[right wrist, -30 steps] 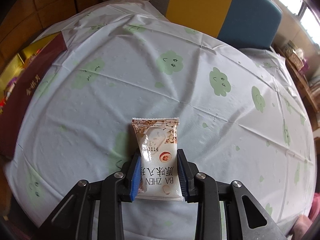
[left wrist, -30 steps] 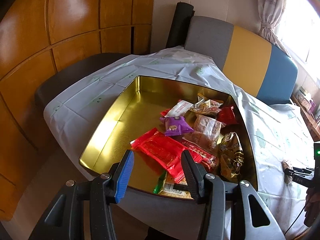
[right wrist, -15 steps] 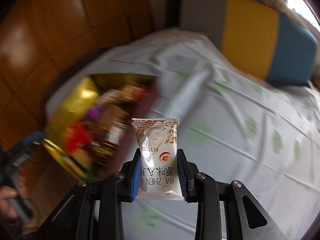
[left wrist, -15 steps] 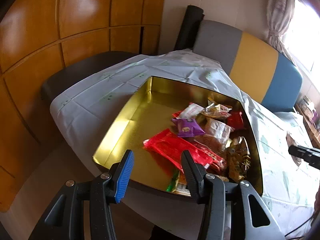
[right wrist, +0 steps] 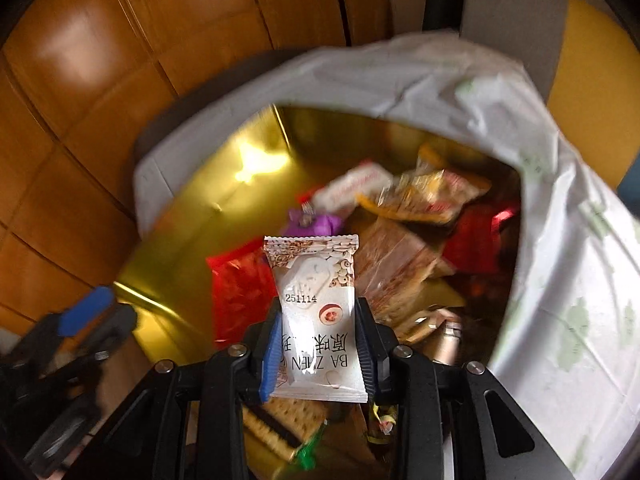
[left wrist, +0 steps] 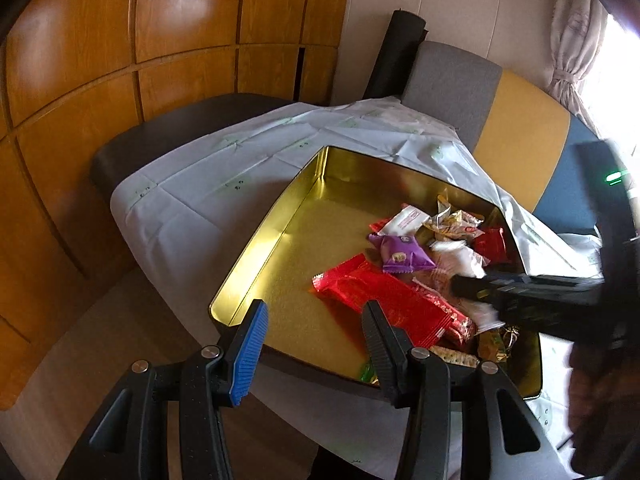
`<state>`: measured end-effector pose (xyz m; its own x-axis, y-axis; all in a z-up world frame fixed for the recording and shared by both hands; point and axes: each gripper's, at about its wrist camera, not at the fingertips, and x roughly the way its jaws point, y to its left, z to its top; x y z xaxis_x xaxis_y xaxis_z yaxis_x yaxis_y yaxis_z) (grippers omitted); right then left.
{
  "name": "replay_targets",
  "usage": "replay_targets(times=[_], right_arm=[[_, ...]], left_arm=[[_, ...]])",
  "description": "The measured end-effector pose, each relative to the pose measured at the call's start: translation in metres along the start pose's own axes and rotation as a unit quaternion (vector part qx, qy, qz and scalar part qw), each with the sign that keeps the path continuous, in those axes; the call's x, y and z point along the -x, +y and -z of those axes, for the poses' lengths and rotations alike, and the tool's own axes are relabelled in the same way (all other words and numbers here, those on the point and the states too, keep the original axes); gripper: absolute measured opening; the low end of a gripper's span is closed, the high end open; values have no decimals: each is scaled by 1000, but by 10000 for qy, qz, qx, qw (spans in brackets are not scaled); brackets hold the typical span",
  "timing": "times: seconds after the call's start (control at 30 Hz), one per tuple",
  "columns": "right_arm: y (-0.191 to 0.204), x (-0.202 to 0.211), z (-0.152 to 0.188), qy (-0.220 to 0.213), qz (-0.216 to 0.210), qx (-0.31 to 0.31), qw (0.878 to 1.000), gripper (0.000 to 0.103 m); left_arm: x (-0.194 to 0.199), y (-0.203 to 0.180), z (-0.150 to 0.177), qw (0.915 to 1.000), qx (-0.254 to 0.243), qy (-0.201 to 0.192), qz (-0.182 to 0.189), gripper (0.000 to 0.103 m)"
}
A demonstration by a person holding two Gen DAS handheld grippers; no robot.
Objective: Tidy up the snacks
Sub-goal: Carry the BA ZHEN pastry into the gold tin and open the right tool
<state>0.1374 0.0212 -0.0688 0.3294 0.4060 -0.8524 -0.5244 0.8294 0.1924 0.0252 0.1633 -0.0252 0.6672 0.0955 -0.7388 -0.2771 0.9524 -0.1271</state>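
A gold tin [left wrist: 276,232] sits on the table and holds several snacks, among them a long red pack [left wrist: 380,296] and a purple pack [left wrist: 404,254]. My left gripper [left wrist: 316,312] hangs open over the tin's near edge with nothing between its fingers. In the left wrist view my right gripper [left wrist: 472,288] comes in blurred from the right, above the snacks. It carries a white snack packet [right wrist: 316,280] over the tin [right wrist: 180,240]. The right gripper [right wrist: 318,312] has its jaws beginning to open, and the packet still sits upright between the pads.
A pale tablecloth [left wrist: 208,168] with green prints covers the table and bunches against the tin's far right rim. A dark chair seat [left wrist: 168,132] stands beyond the table. Wooden wall panels [left wrist: 120,60] rise behind it, and a grey, yellow and blue backrest [left wrist: 516,136] stands at the right.
My right gripper swung left with the white packet from the bare tablecloth to above the tin. It now shows in the left wrist view. The left gripper drifted slightly.
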Motion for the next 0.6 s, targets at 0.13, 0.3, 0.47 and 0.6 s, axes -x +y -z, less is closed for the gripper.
replay_targets(times=[0.13, 0.3, 0.47, 0.6], right_arm=[[-2, 1, 3, -72, -153, 72, 9998, 49], [5, 19, 14, -251, -156, 284, 9992, 53], [8, 13, 26, -198, 104, 446, 9988, 49], [5, 5, 22, -252, 192, 321, 9990, 49]], left_arm=[[-3, -1, 1, 10000, -14, 32, -7, 50], [-5, -2, 1, 10000, -13, 35, 13, 50], [-2, -7, 2, 10000, -76, 2, 36, 50], [3, -10, 2, 9999, -124, -34, 42, 50]])
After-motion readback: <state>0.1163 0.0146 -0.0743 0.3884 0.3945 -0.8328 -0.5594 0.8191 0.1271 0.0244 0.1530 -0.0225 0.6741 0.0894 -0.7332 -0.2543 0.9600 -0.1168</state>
